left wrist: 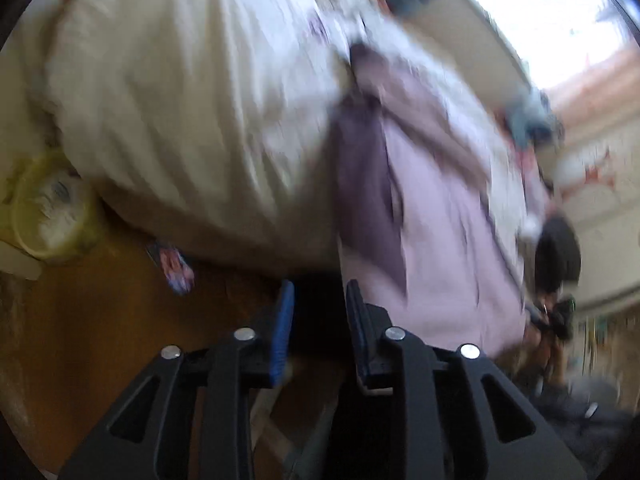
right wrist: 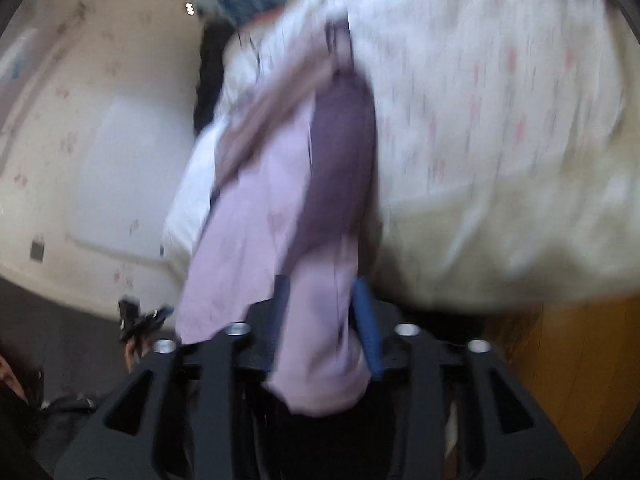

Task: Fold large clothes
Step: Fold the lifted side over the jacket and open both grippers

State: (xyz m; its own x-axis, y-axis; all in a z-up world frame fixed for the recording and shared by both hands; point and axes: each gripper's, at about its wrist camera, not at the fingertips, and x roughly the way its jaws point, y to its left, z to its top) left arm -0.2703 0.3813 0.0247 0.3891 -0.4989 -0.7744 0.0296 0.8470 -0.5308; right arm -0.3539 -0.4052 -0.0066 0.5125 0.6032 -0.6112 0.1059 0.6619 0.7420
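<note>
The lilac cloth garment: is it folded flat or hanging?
Hanging: the lilac cloth garment droops between the right gripper's blue fingers.

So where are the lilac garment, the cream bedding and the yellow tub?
lilac garment [right wrist: 256, 216]: right wrist view, pale hanging panel.
cream bedding [left wrist: 180, 120]: left wrist view, broad wrinkled top.
yellow tub [left wrist: 20, 208]: left wrist view, rim.

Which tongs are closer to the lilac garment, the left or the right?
Right. The right tongs have the lilac garment lying between their fingers. The left tongs sit beside its edge with nothing between their fingers.
</note>
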